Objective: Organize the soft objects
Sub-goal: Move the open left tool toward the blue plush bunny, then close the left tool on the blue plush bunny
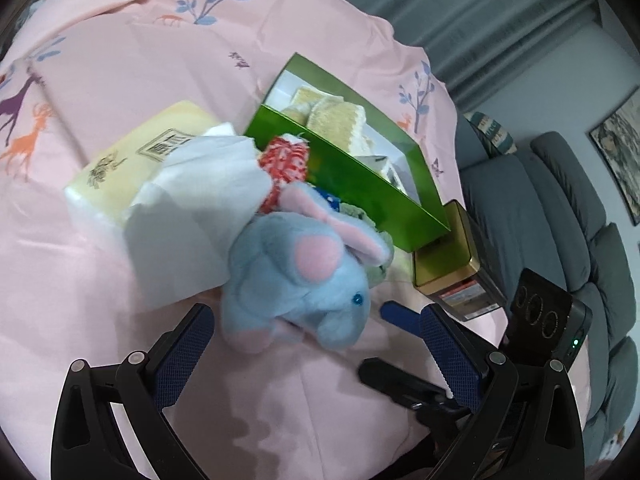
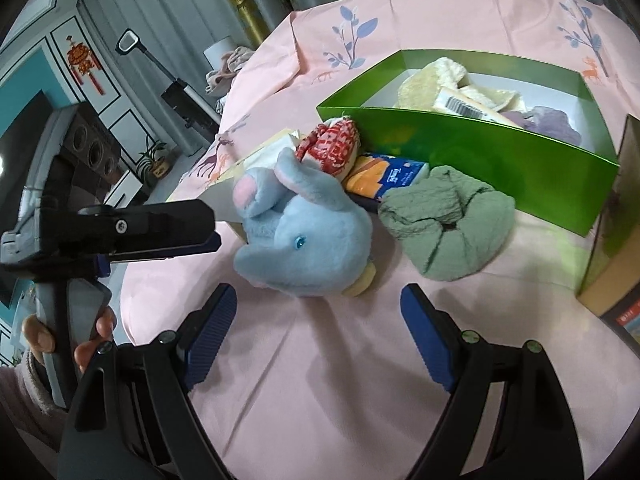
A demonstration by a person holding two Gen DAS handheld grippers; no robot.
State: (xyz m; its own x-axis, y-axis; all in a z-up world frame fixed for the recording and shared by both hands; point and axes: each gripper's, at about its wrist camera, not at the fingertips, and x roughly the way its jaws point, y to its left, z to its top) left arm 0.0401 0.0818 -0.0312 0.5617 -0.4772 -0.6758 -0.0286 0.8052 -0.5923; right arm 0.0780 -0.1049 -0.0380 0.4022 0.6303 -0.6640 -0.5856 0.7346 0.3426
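On the pink printed tablecloth (image 2: 320, 380), the blue plush elephant (image 2: 304, 240) lies on its side just ahead of the right gripper (image 2: 318, 334), whose jaws stand wide with nothing between them. Its long axis runs diagonally in the right wrist view, ear (image 2: 250, 194) up-left, head low, the blue eye facing the camera. Left of it, the left gripper (image 2: 200, 232) reaches in level, a hand (image 2: 92, 336) on its handle. Behind the elephant sits a red-and-white knitted item (image 2: 334, 146), then a blue-and-orange tissue pack (image 2: 390, 174), then a green scrunchie (image 2: 448, 224) just beside the elephant. A green box (image 2: 480, 156) holding cream and lilac soft things stands beyond them.

From the left wrist view, the left gripper (image 1: 316, 328) is also wide, the elephant's (image 1: 296, 280) lower end at its mouth, unpressed. Here a yellow tissue box (image 1: 132, 164) with white tissue (image 1: 200, 200) pulled up shows fully at left; a gold tin (image 1: 452, 256) and the right gripper's finger (image 1: 400, 314) show at right.
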